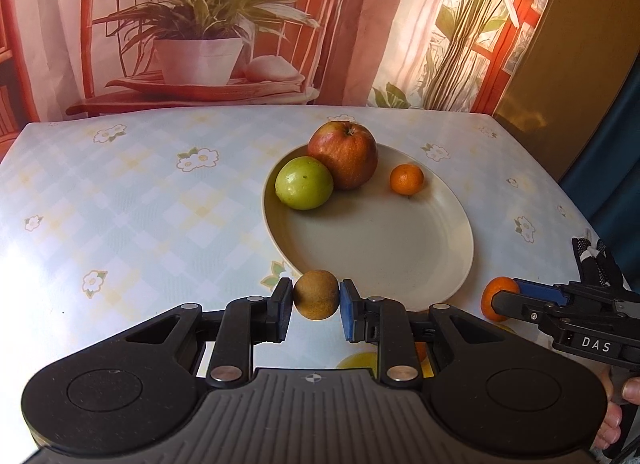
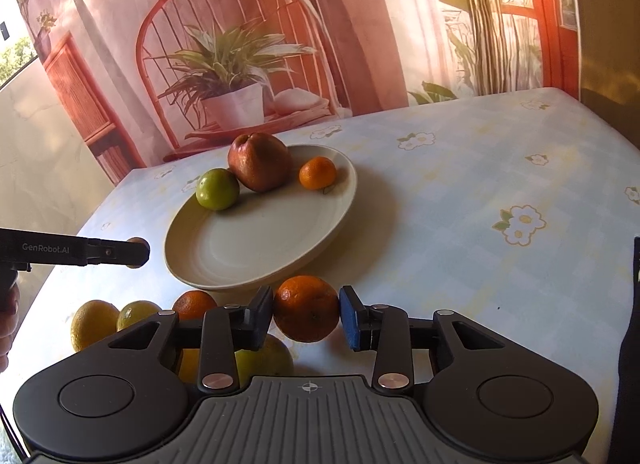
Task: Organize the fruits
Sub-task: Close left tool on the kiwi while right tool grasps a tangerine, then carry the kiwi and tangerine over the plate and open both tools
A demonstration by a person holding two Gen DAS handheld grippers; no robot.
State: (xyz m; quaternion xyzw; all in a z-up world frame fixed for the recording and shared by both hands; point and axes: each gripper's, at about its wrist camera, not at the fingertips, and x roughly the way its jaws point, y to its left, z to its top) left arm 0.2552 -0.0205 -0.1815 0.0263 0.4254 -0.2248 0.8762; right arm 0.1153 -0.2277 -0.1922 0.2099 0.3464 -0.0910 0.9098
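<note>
Left gripper (image 1: pixel 316 302): I'm clamping the brown fruit (image 1: pixel 316 300) between my pads.
Right gripper (image 2: pixel 306 310): I'm squeezing the orange (image 2: pixel 306 308).
Plate (image 1: pixel 380 248): sitting just ahead, holding apple (image 1: pixel 344 153), green fruit (image 1: pixel 304 182), mandarin (image 1: pixel 406 179).

My left wrist camera looks steeply down past my fingers, close over the table (image 1: pixel 120 191), plate (image 1: pixel 372 248) at frame centre. My right one looks likewise, plate (image 2: pixel 240 248) centre-left. Both share plate and backdrop (image 1: pixel 360 23).
</note>
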